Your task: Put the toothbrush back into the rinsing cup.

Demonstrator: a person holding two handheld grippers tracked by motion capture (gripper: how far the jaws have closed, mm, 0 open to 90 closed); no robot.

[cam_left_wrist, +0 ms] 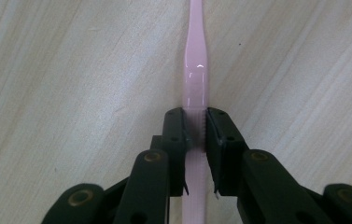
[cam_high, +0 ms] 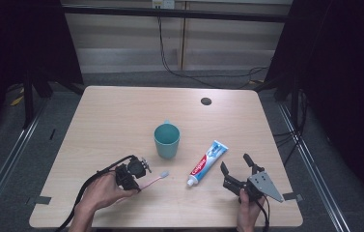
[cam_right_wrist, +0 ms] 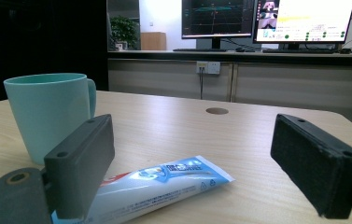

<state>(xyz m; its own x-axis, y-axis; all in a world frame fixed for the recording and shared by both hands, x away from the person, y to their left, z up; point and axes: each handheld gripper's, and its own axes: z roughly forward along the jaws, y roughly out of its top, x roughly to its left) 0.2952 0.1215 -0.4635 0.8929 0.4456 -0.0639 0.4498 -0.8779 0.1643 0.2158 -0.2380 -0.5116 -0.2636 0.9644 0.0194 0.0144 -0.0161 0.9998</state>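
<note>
While the left gripper (cam_left_wrist: 195,126) lies low over the pale wooden table (cam_high: 121,111), its two black jaws are pressed against the handle of a slim pink plastic toothbrush (cam_left_wrist: 195,79), which lies flat on the wood. From the high view the toothbrush (cam_high: 153,181) points its bristled head towards the middle of the table, near the front edge, in front of a teal plastic mug (cam_high: 166,139). To the right of the brush lies a blue, white and red toothpaste tube (cam_high: 207,163), its white cap towards the person. Just beyond the tube's cap end sits the right gripper (cam_high: 236,166), jaws spread wide with nothing between them, the tube (cam_right_wrist: 164,184) lying on the table ahead of them and the mug (cam_right_wrist: 47,114) beyond.
</note>
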